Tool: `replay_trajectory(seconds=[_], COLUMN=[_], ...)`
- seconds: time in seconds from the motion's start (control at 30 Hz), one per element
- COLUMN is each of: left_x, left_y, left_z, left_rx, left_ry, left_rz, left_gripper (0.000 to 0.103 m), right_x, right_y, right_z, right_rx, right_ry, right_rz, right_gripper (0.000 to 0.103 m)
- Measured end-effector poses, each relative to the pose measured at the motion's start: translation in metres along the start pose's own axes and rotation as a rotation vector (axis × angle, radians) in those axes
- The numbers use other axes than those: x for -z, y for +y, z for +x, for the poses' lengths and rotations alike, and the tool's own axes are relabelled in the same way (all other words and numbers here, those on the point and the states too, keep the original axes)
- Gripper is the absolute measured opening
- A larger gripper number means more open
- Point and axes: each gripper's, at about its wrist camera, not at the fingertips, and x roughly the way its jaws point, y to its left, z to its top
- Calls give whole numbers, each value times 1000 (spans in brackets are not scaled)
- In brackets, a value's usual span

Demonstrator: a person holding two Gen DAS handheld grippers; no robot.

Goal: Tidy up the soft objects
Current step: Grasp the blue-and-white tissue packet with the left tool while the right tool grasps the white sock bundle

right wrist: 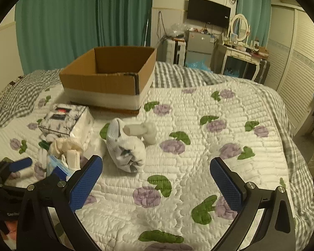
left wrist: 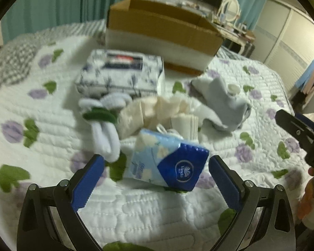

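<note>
A blue tissue pack (left wrist: 167, 163) lies on the quilted bed just ahead of my open left gripper (left wrist: 157, 163), between its blue fingers and touching neither. Behind it lie white socks with a green band (left wrist: 102, 121), cream folded cloths (left wrist: 157, 113), a grey-white bundle with a white cap (left wrist: 224, 104) and a floral tissue box (left wrist: 123, 73). An open cardboard box (left wrist: 163, 33) stands at the back. My right gripper (right wrist: 156, 167) is open and empty over the quilt, right of the grey-white bundle (right wrist: 125, 146). The box (right wrist: 108, 79) and floral tissue box (right wrist: 64, 121) show there too.
The bed's quilt (right wrist: 198, 146) has purple flowers, with a grey checked blanket (right wrist: 178, 75) behind. A dresser with a mirror (right wrist: 238, 41), a TV (right wrist: 208, 11) and green curtains (right wrist: 83, 16) stand beyond the bed. The left gripper (right wrist: 21, 167) shows at the right wrist view's left edge.
</note>
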Motion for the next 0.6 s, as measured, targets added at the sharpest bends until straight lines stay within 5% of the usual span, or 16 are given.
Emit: replay_trajectory(seconds=[0.2,0.4,0.6], left_x=[4,6,5], left_y=[-5,-18,-16], left_z=[12,29,7], left_rx=[38,75,68], left_ry=[33,66,18], left_rz=[26,107,136], left_gripper=[95,55,37], right_x=[0,0,0], right_y=[2,8,14], right_z=[7,12,9], right_rx=[3,22,33], right_ry=[18,34,29], right_rz=[-6,-28,-48], right_gripper=[103,103,103])
